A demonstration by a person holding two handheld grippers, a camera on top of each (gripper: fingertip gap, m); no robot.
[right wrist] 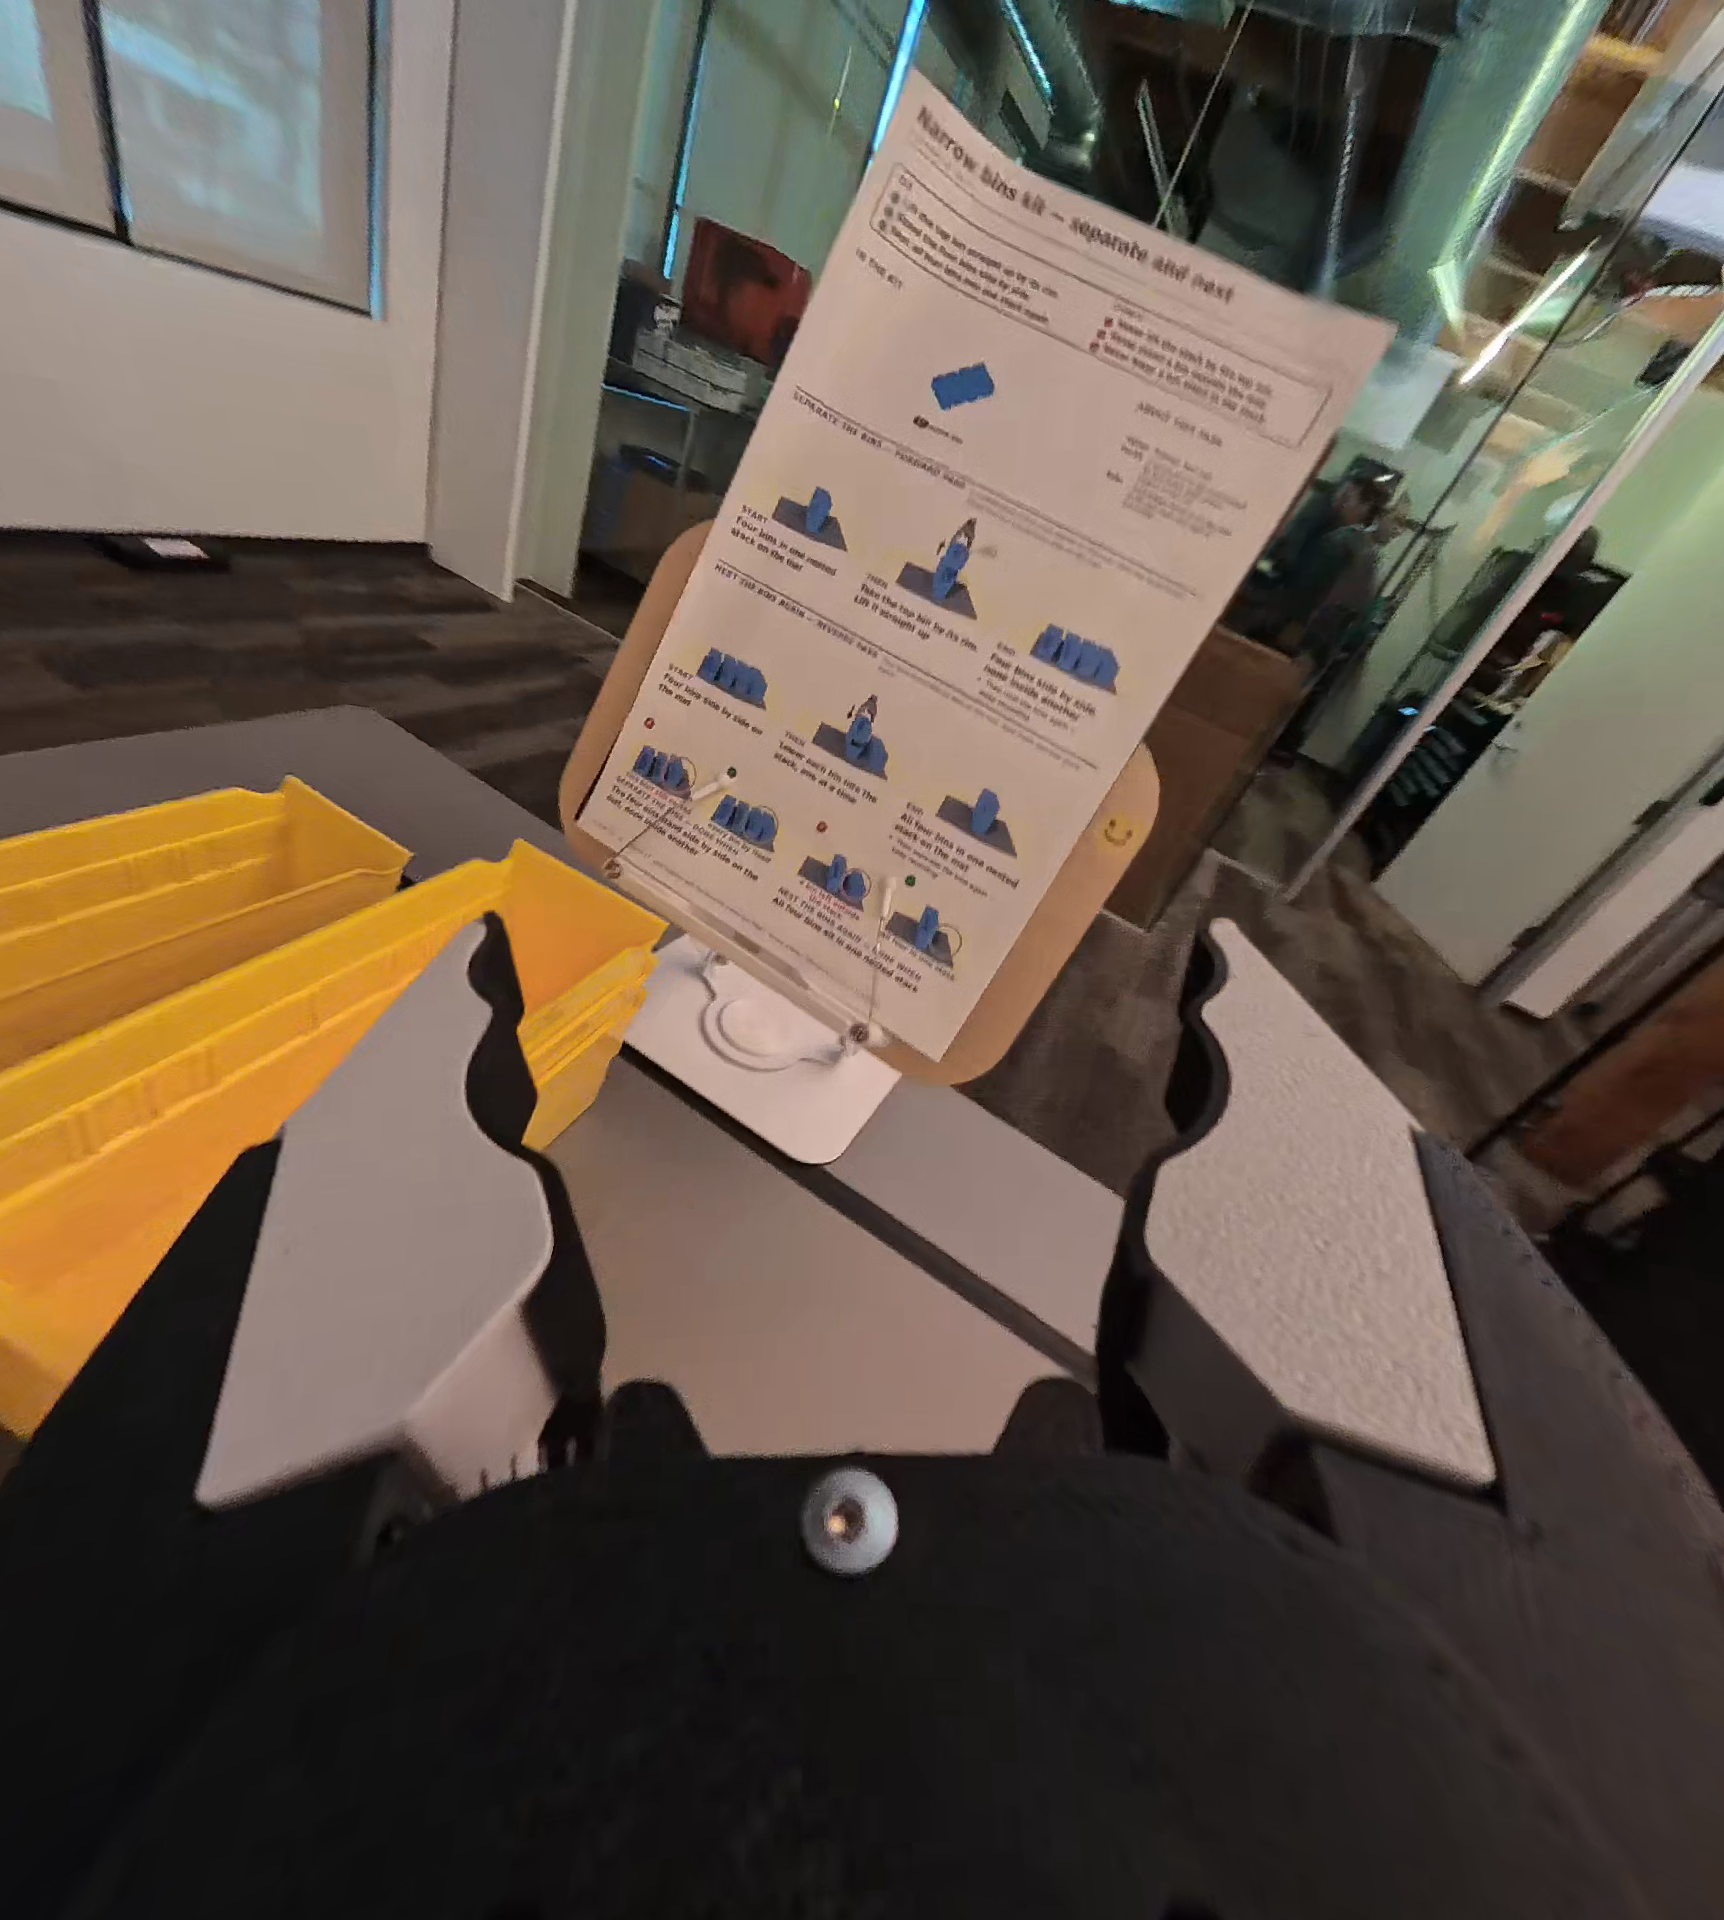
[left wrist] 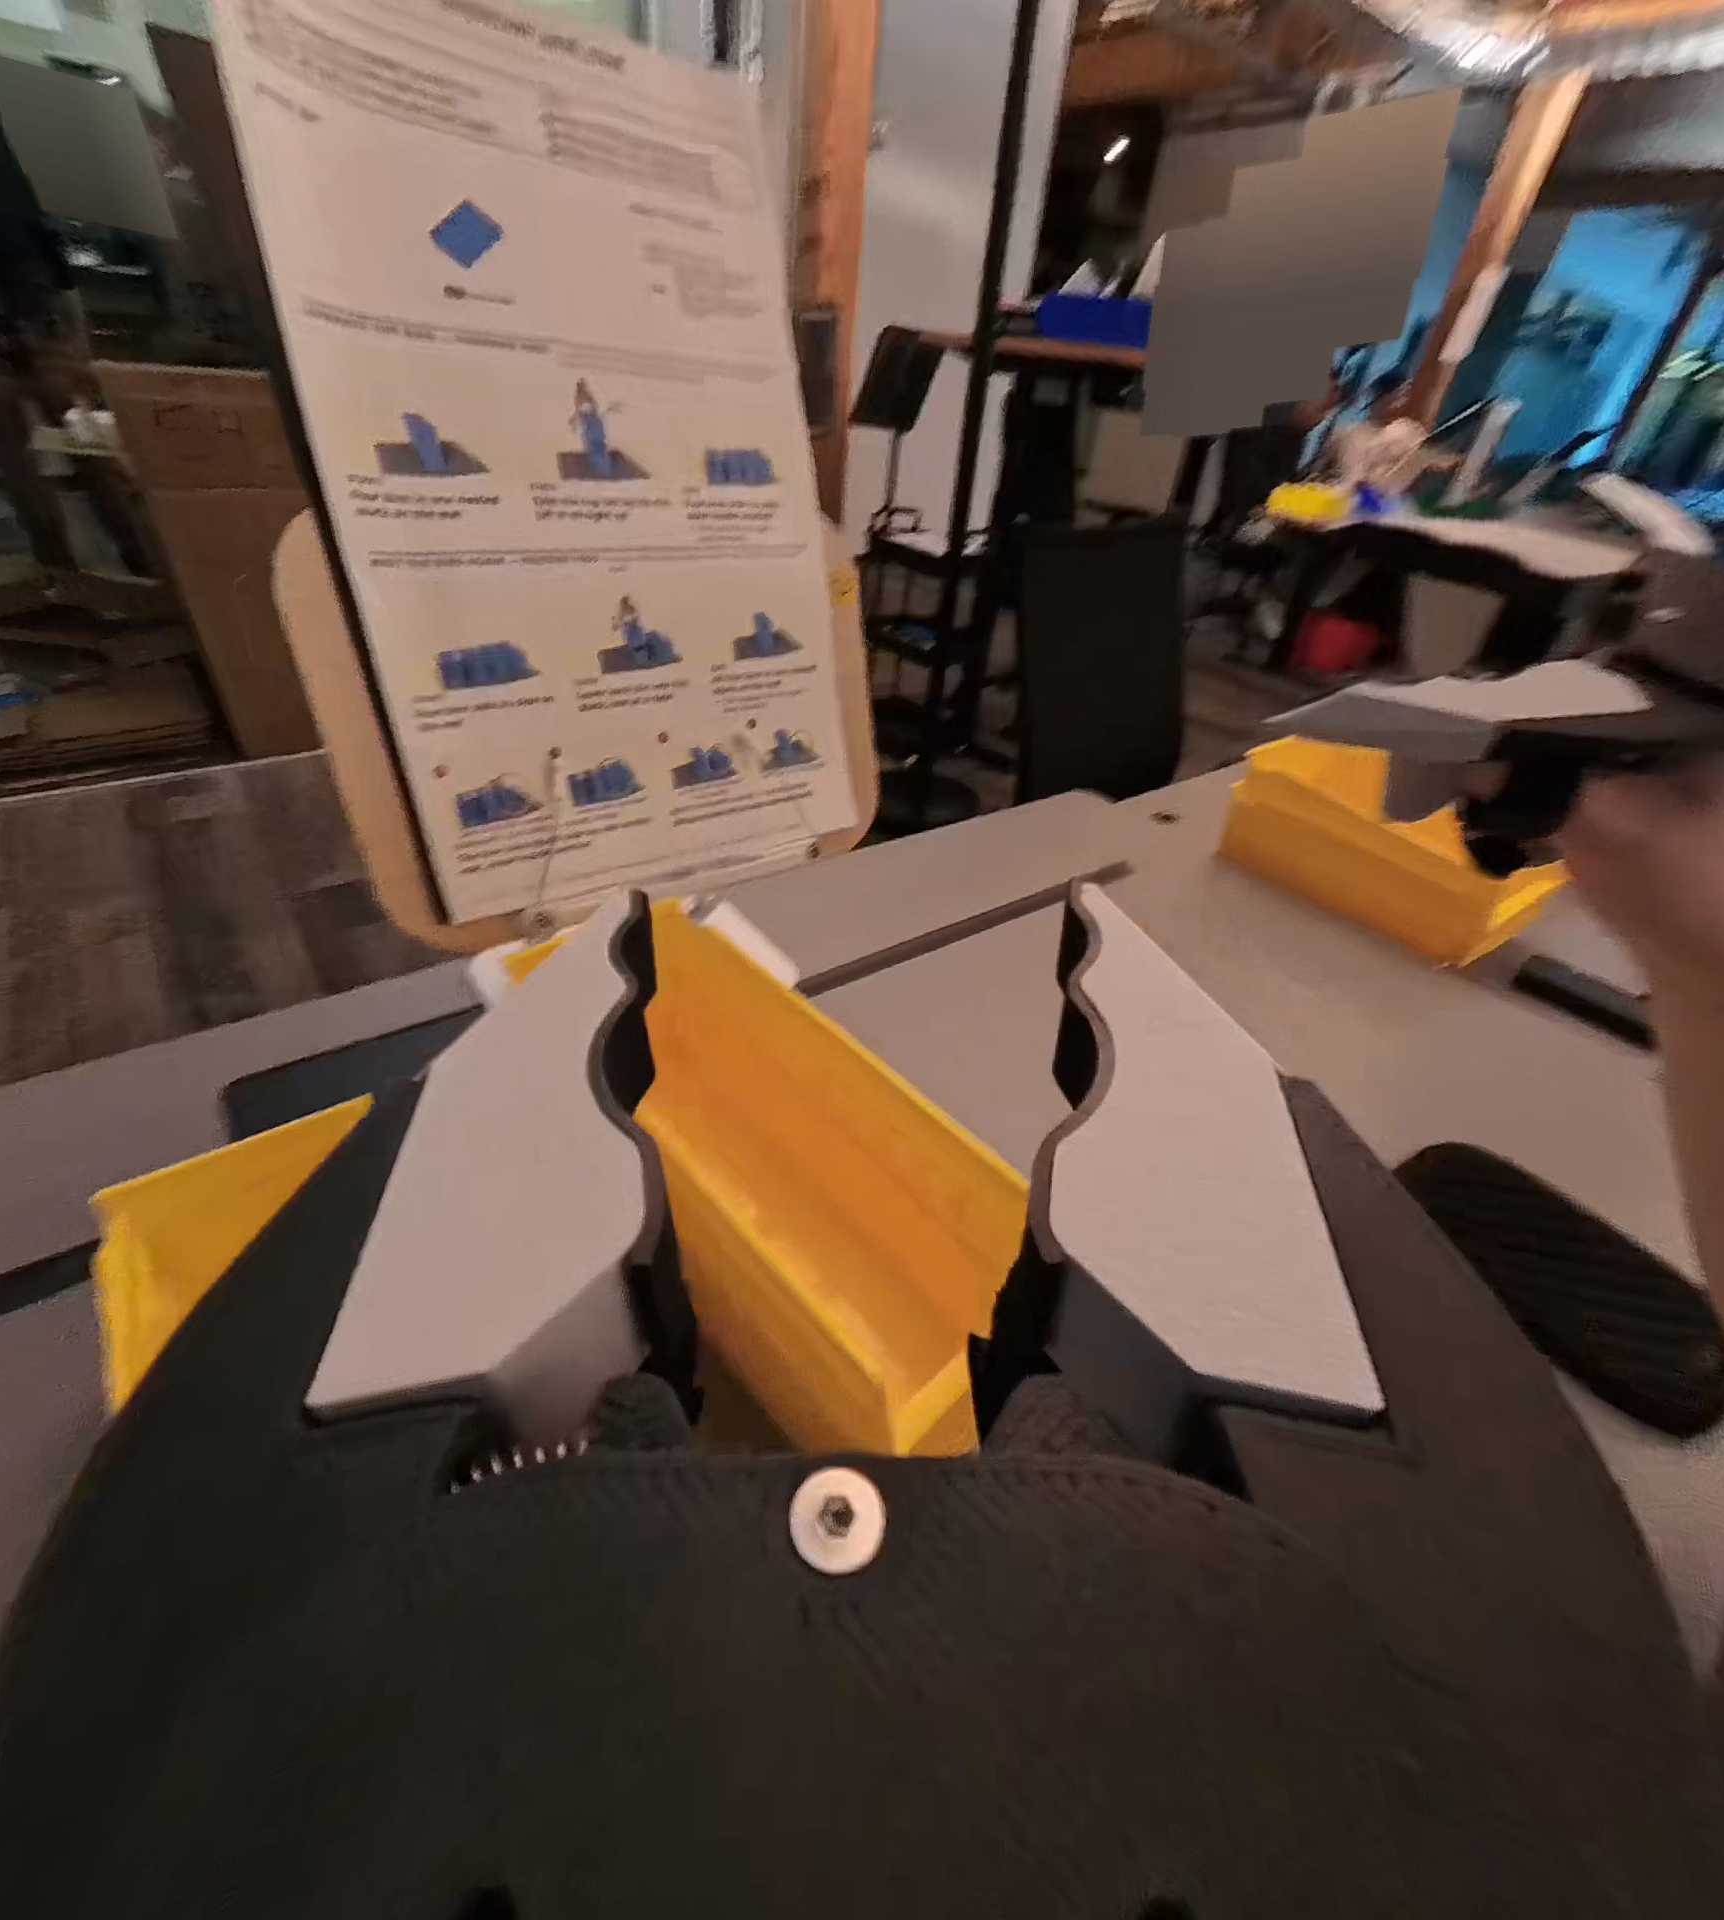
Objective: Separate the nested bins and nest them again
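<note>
Counting two yellow bin groups, one instruction sheet.

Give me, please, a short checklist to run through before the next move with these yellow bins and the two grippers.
1. Left gripper open: ok; its jaws stand apart, and the right pad is clear of the yellow bin below. Whether the left pad touches the bin wall: cannot tell.
2. Right gripper empty: ok; jaws wide apart with only the grey table between them.
3. Bins separated: not ok; the nested stack beside the right gripper shows several layered rims.
4. Single bin resting upright on the table: ok.
5. Instruction sheet stand clear of the bins: not ok; it stands right next to the stack's end.
</note>
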